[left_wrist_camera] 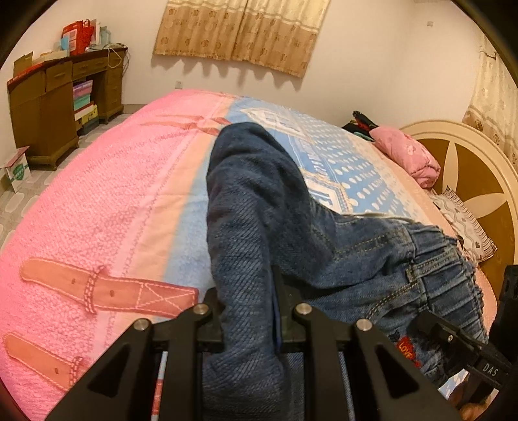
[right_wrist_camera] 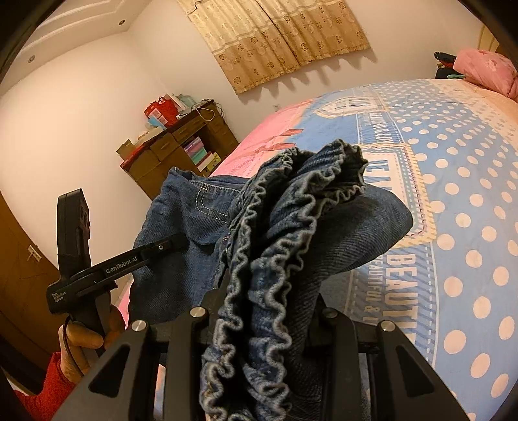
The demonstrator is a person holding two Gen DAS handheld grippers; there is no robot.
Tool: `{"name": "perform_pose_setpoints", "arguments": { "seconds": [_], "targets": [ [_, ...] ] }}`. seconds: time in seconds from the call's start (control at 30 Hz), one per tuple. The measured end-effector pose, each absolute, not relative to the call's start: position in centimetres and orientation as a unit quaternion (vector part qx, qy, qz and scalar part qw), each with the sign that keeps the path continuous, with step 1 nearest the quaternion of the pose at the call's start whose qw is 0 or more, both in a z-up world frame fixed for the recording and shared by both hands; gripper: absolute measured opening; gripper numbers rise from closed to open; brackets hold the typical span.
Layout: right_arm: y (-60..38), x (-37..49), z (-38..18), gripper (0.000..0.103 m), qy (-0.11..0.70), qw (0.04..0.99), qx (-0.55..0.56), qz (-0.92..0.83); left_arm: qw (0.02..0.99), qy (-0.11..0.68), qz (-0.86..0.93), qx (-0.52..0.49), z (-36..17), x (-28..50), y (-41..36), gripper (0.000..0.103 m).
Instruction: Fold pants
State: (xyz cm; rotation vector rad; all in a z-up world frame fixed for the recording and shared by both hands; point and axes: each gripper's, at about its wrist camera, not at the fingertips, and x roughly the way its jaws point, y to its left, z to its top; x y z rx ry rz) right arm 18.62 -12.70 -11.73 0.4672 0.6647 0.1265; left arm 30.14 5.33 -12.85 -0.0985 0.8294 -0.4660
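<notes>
A pair of small blue denim pants point(left_wrist_camera: 259, 200) with a gathered elastic waistband lies partly on the bed point(left_wrist_camera: 97, 210), partly lifted. My left gripper point(left_wrist_camera: 247, 301) is shut on a fold of the pant leg, with the legs stretching away over the bedspread. My right gripper point(right_wrist_camera: 268, 307) is shut on the ruffled waistband point(right_wrist_camera: 259, 259), which bunches up over its fingers. The left gripper point(right_wrist_camera: 174, 243) also shows in the right wrist view, pinching the denim at the left. The right gripper's finger point(left_wrist_camera: 453, 336) shows at the lower right of the left wrist view.
The bedspread is pink on the left and blue with white dots point(right_wrist_camera: 453, 194) on the right. A pink pillow point(left_wrist_camera: 408, 155) lies by the headboard point(left_wrist_camera: 469, 168). A brown desk point(left_wrist_camera: 55, 97) with boxes stands by the far wall. Curtains point(left_wrist_camera: 242, 29) hang behind.
</notes>
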Motion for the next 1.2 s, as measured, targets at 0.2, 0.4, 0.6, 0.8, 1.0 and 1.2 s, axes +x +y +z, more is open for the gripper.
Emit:
{"name": "perform_pose_setpoints", "arguments": {
  "seconds": [0.2, 0.4, 0.6, 0.8, 1.0, 1.2],
  "targets": [
    [-13.4, 19.6, -12.8, 0.034, 0.327, 0.916, 0.225, 0.057, 0.884, 0.408, -0.223, -0.056, -14.1, 31.3, 4.3, 0.019],
    [-14.0, 20.6, -12.8, 0.034, 0.316, 0.924, 0.211, 0.053, 0.884, 0.401, -0.225, -0.086, -13.9, 32.6, 4.1, 0.019],
    [-14.2, 21.2, -12.6, 0.034, 0.303, 0.93, 0.2, 0.05, 0.885, 0.393, -0.228, -0.101, -13.7, 33.7, 3.9, 0.019],
    [-14.5, 22.3, -12.0, 0.034, 0.295, 0.937, 0.18, 0.047, 0.881, 0.392, -0.232, -0.126, -13.8, 35.1, 3.9, 0.019],
    [-13.7, 24.0, -11.2, 0.034, 0.296, 0.944, 0.139, 0.049, 0.881, 0.39, -0.229, -0.136, -14.1, 36.7, 3.8, 0.019],
    [-14.4, 27.0, -12.7, 0.034, 0.314, 0.94, 0.127, 0.04, 0.876, 0.407, -0.223, -0.134, -15.7, 39.1, 2.8, 0.019]
  ]
}}
